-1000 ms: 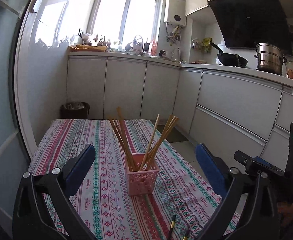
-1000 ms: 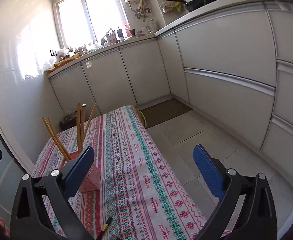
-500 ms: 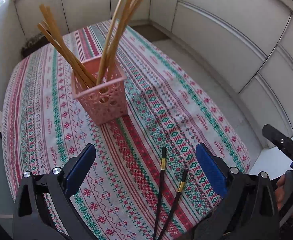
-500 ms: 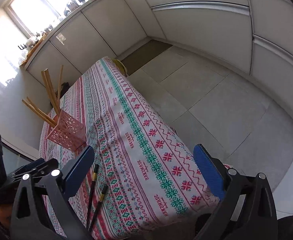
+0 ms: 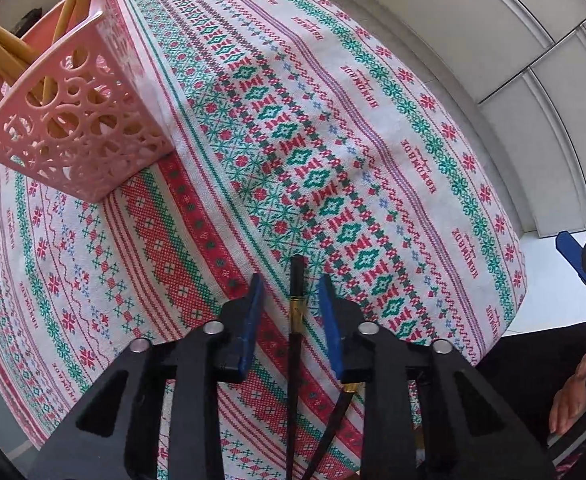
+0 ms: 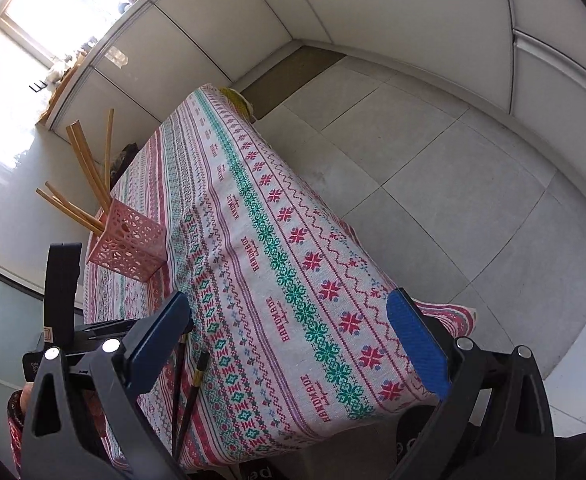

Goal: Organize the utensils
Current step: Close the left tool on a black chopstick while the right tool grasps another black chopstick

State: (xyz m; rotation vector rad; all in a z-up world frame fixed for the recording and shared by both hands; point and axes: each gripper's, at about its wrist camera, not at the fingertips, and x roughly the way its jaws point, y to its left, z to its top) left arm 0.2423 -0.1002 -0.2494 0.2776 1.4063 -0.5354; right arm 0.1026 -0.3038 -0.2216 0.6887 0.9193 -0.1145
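Two black chopsticks with gold bands lie near the table's front edge. In the left wrist view my left gripper [image 5: 291,300] straddles one black chopstick [image 5: 294,320], its blue pads narrowed on either side with small gaps still showing; the second chopstick [image 5: 335,420] lies just right of it, partly under a finger. A pink perforated basket [image 5: 73,128] holding several wooden chopsticks stands far left. In the right wrist view my right gripper [image 6: 289,344] is wide open and empty above the table's near edge; both black chopsticks [image 6: 191,392] and the basket [image 6: 127,246] show to its left.
The table wears a red, green and white patterned cloth [image 5: 333,140]. White kitchen cabinets [image 6: 413,20] and a grey tiled floor [image 6: 453,180] lie to the right of the table. A hand [image 5: 573,396] holds the right gripper at the left wrist view's right edge.
My left gripper has dropped low to the table's front edge and narrowed around one black chopstick. My right gripper has tilted down slightly and stays wide open.
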